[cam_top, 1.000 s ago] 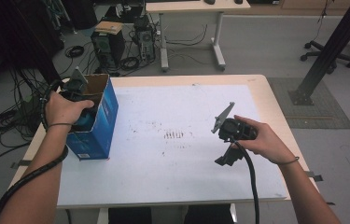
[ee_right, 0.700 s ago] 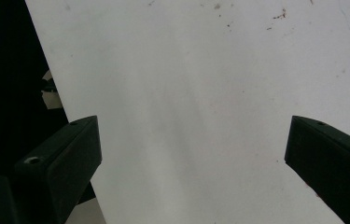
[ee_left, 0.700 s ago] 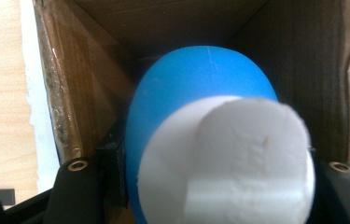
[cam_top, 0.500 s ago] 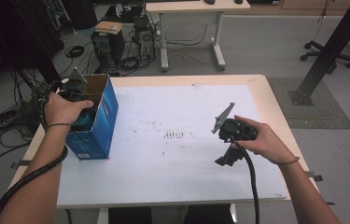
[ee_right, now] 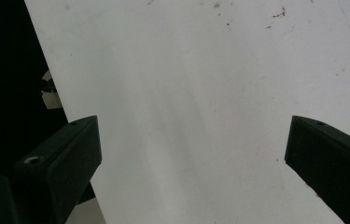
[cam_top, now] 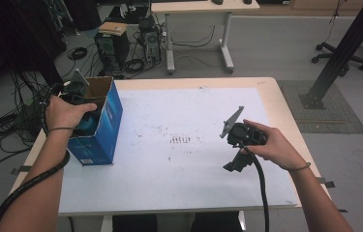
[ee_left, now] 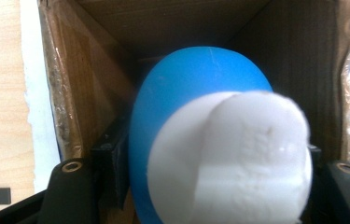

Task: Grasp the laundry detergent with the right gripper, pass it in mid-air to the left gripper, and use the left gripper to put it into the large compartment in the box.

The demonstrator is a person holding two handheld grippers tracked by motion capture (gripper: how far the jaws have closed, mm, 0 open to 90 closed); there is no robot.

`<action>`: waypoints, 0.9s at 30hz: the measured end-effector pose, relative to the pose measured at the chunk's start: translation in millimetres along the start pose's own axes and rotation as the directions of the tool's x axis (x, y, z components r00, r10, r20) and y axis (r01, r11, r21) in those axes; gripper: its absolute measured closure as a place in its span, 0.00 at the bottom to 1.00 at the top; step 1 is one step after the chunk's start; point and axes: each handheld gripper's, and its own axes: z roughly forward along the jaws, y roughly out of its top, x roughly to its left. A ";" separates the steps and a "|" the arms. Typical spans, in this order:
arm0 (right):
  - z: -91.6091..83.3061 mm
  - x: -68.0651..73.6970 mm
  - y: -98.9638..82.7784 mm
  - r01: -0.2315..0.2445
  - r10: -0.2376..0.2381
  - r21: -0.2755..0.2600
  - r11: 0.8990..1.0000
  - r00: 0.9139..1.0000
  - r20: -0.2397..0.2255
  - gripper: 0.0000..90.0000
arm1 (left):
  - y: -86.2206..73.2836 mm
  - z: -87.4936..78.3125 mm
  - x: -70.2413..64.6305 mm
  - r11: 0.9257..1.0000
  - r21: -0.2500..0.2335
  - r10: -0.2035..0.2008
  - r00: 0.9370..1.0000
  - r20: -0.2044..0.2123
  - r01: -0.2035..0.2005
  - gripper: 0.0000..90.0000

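A light wooden table [cam_top: 285, 111] topped with a white sheet [cam_top: 184, 121], speckled with small dark marks, stands on a grey floor [cam_top: 271, 48]. Behind it, a second pale desk [cam_top: 193, 7] on white legs rises above computer towers [cam_top: 113, 46] and loose cabling. Black cables [cam_top: 9, 121] lie coiled across the floor at left. To the right, a dark slanting metal post [cam_top: 343, 48] is bolted into a patch of darker matting [cam_top: 334, 108], with an office chair base [cam_top: 341, 53] just beyond. Even indoor light, no hard shadows.

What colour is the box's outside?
Blue, with bare brown cardboard inside; the box shows best in the high view.
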 end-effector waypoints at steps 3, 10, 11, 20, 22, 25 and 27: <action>0.1 0.1 0.3 0.001 -0.001 0.001 1.000 1.000 0.000 0.04 | 1.0 -4.7 -0.5 1.000 -0.006 0.000 1.000 0.004 0.000 0.35; -0.9 0.7 1.1 0.001 -0.001 0.002 1.000 1.000 0.003 0.04 | 2.0 -11.4 0.4 1.000 -0.010 0.000 1.000 0.008 0.000 0.35; -1.1 1.1 1.2 0.002 -0.002 0.000 1.000 1.000 0.003 0.04 | 2.1 -12.7 0.8 1.000 -0.013 -0.006 1.000 0.014 0.006 0.35; -1.8 1.6 1.6 0.005 -0.005 0.001 1.000 1.000 0.006 0.04 | 3.3 -21.9 -0.1 1.000 -0.027 -0.006 1.000 0.029 0.007 0.32; -2.1 1.9 1.8 0.005 -0.005 0.001 1.000 1.000 0.006 0.04 | 4.3 -25.6 -1.2 0.999 -0.034 -0.005 1.000 0.031 0.006 0.31; -1.9 2.4 2.5 0.007 -0.007 0.001 1.000 1.000 0.008 0.04 | 4.8 -27.8 -1.6 0.999 -0.035 -0.002 1.000 0.030 0.003 0.31; -2.4 2.9 2.9 0.007 -0.007 0.001 1.000 1.000 0.007 0.04 | 5.5 -33.3 -2.8 0.999 -0.041 -0.002 1.000 0.030 0.003 0.30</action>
